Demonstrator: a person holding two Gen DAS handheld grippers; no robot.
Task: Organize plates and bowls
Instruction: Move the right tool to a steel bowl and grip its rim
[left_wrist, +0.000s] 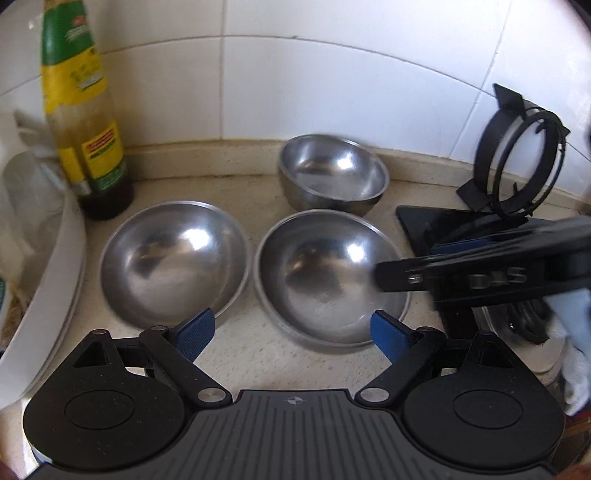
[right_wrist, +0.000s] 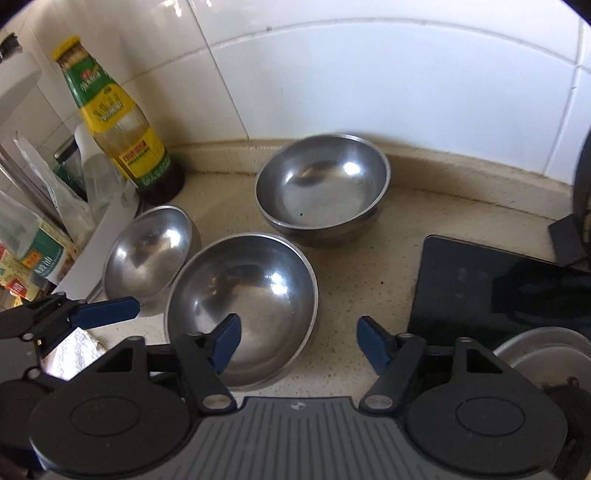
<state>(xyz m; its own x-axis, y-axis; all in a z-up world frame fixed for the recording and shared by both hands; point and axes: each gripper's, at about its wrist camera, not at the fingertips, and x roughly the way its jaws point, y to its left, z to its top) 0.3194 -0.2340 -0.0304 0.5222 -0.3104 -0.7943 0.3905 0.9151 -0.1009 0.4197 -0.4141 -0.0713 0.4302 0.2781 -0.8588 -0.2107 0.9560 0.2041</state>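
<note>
Three steel bowls stand on the beige counter. A small deep bowl (left_wrist: 332, 173) (right_wrist: 323, 184) is at the back near the wall. A wide bowl (left_wrist: 173, 258) (right_wrist: 147, 251) is at the left and a second wide bowl (left_wrist: 325, 277) (right_wrist: 243, 299) beside it at the right. My left gripper (left_wrist: 291, 332) is open and empty, just in front of the two wide bowls. My right gripper (right_wrist: 297, 341) is open and empty, its left finger over the near rim of the right wide bowl. The right gripper also reaches in from the right in the left wrist view (left_wrist: 461, 273).
A sauce bottle (left_wrist: 81, 122) (right_wrist: 118, 122) stands at the back left. A white tray (left_wrist: 48, 280) with packets lies at the left. A black stove top (right_wrist: 491, 291) with a pan ring (left_wrist: 517, 166) is at the right, and a steel pot (right_wrist: 546, 354) at the near right.
</note>
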